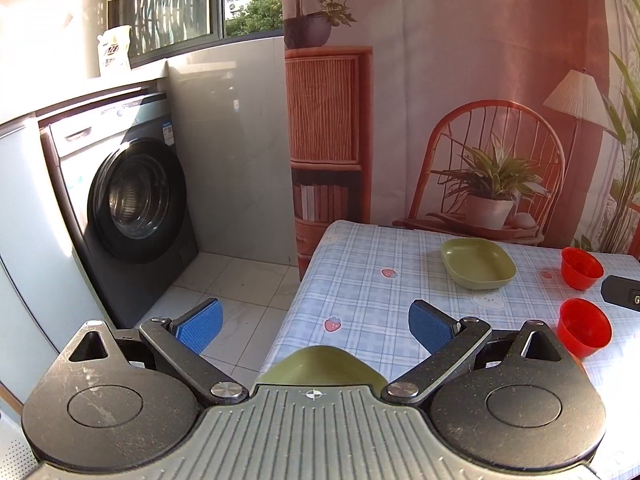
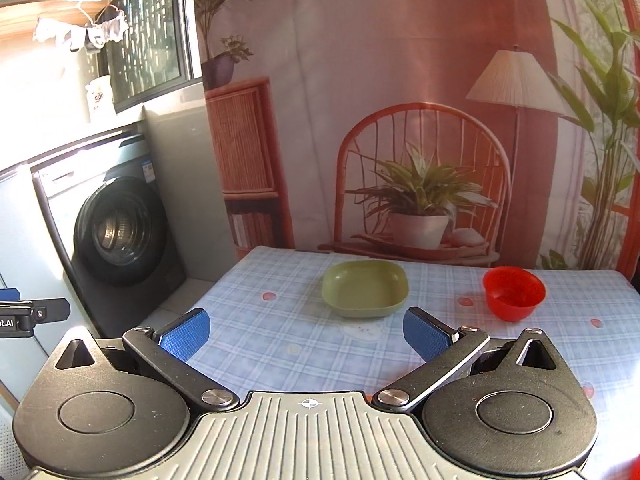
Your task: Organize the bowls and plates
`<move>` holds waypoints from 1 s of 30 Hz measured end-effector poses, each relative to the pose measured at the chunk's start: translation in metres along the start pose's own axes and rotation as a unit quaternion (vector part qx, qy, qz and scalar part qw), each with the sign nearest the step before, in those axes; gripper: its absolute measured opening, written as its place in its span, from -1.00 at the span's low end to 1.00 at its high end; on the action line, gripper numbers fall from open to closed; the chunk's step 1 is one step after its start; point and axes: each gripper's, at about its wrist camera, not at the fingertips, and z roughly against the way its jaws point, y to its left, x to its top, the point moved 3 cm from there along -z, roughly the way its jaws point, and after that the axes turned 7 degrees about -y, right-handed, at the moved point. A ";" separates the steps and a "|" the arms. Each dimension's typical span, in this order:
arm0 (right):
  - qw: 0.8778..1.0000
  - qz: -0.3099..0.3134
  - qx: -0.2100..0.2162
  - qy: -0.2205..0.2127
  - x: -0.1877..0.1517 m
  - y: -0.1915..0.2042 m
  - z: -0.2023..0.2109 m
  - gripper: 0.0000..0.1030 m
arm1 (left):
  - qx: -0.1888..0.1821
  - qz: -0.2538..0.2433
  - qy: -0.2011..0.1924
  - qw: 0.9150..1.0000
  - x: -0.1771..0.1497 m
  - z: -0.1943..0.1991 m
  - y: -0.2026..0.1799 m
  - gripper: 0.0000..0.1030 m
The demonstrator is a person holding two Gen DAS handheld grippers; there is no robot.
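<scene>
1. The left hand-held gripper (image 1: 316,326) hangs over the tabletop's (image 1: 360,292) near-left corner, jaws spread wide, holding nothing. Just under it the rim of a near green plate (image 1: 320,368) shows, the rest hidden by the gripper body.
2. The right hand-held gripper (image 2: 306,334) is likewise spread and empty, aimed at the far green plate (image 2: 365,288) in mid-tabletop.
3. Both plates look like matte moulded plastic: probably light, stiff, not fragile, a little slick. The raised rim is the place to pinch, one pad inside and one outside; pinched at one edge, a plate will likely tilt.
4. The red bowls look thin, light and glossy, so the rim wall suits them too, with a gentle squeeze.
5. The left view alone shows the near plate and both bowls, near bowl (image 1: 584,328) and far bowl (image 1: 582,268), well apart from the far plate.
6. The right view shows one bowl (image 2: 514,293) and the far plate whole.
</scene>
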 end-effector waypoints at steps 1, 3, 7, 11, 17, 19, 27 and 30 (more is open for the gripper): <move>1.000 0.002 0.006 0.006 -0.002 0.006 -0.010 1.00 | 0.003 0.003 0.007 1.000 -0.003 -0.004 0.004 0.94; 0.999 0.008 0.027 0.024 -0.007 0.022 -0.032 1.00 | 0.009 0.002 0.018 1.000 -0.009 -0.011 0.014 0.90; 0.997 0.037 0.038 0.050 -0.015 0.050 -0.067 0.99 | 0.017 -0.002 0.042 0.999 -0.021 -0.029 0.033 0.78; 0.994 0.056 0.056 0.078 -0.031 0.077 -0.099 0.95 | 0.019 0.005 0.064 0.998 -0.031 -0.049 0.049 0.77; 0.984 0.081 0.079 0.135 -0.060 0.106 -0.136 0.66 | -0.002 0.021 0.118 0.993 -0.053 -0.082 0.063 0.68; 0.981 0.087 0.086 0.152 -0.070 0.112 -0.144 0.60 | -0.011 0.024 0.133 0.991 -0.062 -0.092 0.066 0.64; 0.968 0.084 0.113 0.208 -0.102 0.123 -0.166 0.10 | -0.023 0.046 0.175 0.983 -0.093 -0.119 0.072 0.60; 0.964 0.082 0.117 0.222 -0.109 0.124 -0.171 -0.03 | -0.026 0.059 0.186 0.980 -0.101 -0.124 0.075 0.58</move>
